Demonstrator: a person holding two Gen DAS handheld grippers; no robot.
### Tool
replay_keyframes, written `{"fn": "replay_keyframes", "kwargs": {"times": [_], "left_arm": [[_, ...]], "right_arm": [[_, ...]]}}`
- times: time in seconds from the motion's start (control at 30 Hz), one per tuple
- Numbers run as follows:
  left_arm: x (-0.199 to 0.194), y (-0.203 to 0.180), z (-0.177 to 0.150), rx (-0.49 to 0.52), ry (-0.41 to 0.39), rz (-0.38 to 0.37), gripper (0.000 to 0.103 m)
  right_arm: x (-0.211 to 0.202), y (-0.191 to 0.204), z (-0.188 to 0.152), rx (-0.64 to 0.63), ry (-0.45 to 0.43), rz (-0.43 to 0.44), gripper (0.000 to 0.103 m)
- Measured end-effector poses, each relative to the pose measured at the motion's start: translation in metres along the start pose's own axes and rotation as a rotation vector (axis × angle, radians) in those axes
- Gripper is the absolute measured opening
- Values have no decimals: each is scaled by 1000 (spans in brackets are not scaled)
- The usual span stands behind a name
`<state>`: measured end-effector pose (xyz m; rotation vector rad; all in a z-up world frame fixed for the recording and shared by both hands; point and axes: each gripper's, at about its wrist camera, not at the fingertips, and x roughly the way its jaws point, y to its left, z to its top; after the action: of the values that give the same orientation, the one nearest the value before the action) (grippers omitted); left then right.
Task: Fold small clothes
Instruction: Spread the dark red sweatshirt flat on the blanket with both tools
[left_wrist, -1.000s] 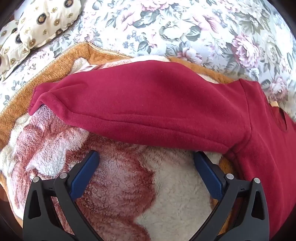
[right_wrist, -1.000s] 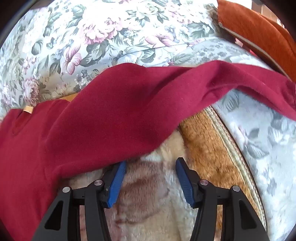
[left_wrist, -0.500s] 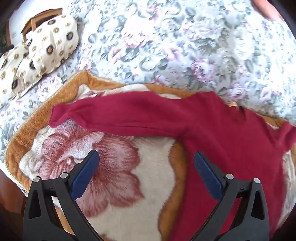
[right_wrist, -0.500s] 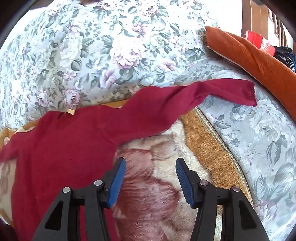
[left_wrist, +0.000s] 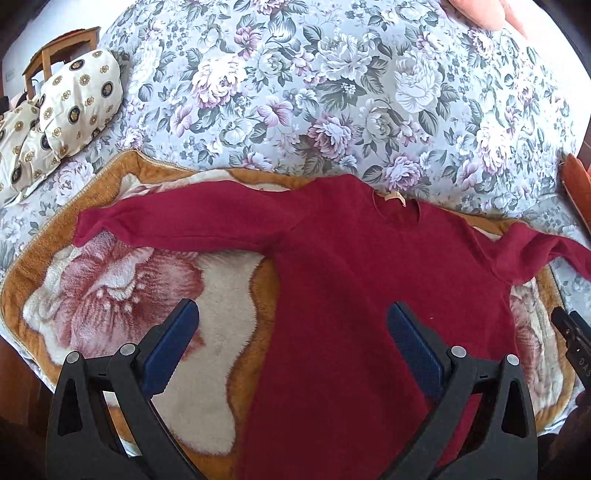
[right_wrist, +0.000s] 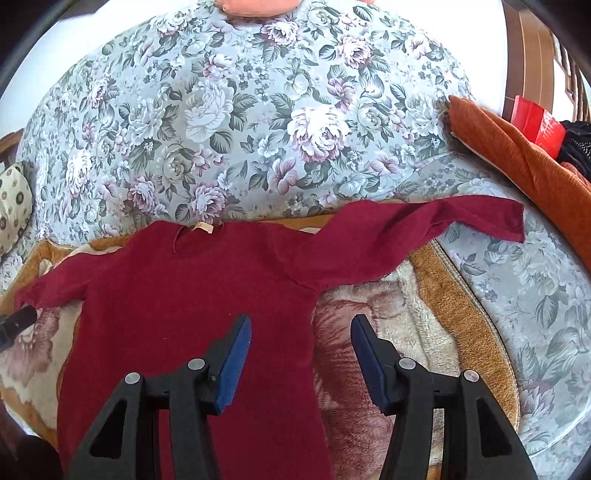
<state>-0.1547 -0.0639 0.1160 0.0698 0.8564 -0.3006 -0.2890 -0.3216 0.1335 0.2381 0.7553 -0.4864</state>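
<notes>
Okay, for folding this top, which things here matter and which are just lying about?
Part of the job:
- red sweater, spread flat with sleeves out
- left gripper, open
- right gripper, open
- fleece blanket under the sweater

Just lying about:
- patterned pillows
- orange cushion
- floral bedspread

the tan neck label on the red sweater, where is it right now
The label sits at the back of the red sweater's neckline, at the far edge of the plush blanket next to the floral bedspread; in the right wrist view it's left of centre.
</notes>
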Motion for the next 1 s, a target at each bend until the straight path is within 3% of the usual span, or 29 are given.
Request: {"fn": "replay_keyframes", "kwargs": {"times": [0.37, 1.0], "left_arm": [[19, -31, -14, 75, -23, -25, 103], [35, -20, -11, 58, -37, -5, 102]], "right_arm": [[9, 13, -5, -3, 10, 12, 54], [43, 41, -1, -8, 54, 13, 54]]}}
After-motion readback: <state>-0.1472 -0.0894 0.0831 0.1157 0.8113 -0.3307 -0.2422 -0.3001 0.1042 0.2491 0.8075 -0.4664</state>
